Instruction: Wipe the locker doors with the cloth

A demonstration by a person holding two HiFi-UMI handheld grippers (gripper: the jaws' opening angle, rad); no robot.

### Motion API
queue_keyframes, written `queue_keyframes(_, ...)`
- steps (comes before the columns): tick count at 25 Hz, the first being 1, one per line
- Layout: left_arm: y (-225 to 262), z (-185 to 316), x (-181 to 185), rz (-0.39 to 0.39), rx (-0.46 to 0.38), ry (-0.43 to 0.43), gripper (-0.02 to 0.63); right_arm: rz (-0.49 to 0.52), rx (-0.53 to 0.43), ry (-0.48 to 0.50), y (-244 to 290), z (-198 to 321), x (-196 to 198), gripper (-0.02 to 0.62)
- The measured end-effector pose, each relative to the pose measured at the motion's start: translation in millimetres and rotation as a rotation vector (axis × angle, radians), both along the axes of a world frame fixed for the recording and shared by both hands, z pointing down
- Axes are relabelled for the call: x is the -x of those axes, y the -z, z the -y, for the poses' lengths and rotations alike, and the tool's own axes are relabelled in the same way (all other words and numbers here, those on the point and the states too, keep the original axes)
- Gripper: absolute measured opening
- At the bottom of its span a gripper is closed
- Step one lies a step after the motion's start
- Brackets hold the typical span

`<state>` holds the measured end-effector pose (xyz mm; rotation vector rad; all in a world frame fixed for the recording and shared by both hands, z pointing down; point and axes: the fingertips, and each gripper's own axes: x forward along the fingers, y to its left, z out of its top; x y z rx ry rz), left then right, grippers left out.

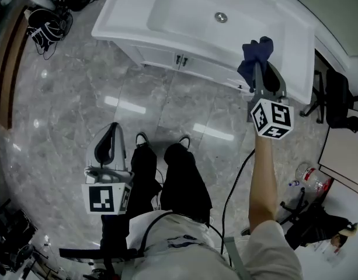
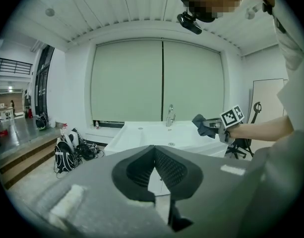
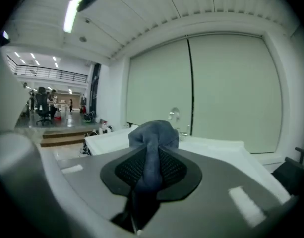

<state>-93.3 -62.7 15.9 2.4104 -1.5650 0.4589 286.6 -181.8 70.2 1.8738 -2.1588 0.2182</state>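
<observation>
A dark blue cloth is bunched between the jaws of my right gripper, which is held up over the right front corner of the white sink unit. In the right gripper view the cloth fills the gap between the pads, so the right gripper is shut on it. The unit's white cabinet doors lie below the basin, left of the cloth. My left gripper hangs low over the marble floor, its jaws together with nothing in them. The left gripper view also shows the cloth.
The white basin with a tap tops the unit. Backpacks and cables lie on the floor at the far left beside wooden steps. A black office chair and a plastic bottle are at the right.
</observation>
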Motion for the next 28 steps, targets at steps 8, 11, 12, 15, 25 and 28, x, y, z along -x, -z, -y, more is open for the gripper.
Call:
queue_keyframes(8,-110,8,110,-0.052,-0.044,0.081,0.002,-0.146,-0.163,0.366,-80,-8,281,0.078)
queue_keyframes(11,-176,7,145,-0.064,-0.059,0.122,0.002,-0.22,-0.184,0.449,-144,11,342,0.078)
queue_keyframes(12,-199,7,155,-0.066,-0.068,0.136,0.002,-0.249,-0.202,0.467,-164,19,356,0.078)
queue_keyframes(15,-260,11,176,-0.069,-0.107,0.163,0.002,-0.347,-0.273,0.48,-215,50,387,0.078)
queue_keyframes(25,-439,33,178,-0.145,-0.205,0.111,0.002,-0.607,-0.444,0.385,-314,133,416,0.078)
queue_keyframes(28,-471,37,179,-0.153,-0.247,0.093,0.002,-0.602,-0.448,0.377,-334,153,419,0.078)
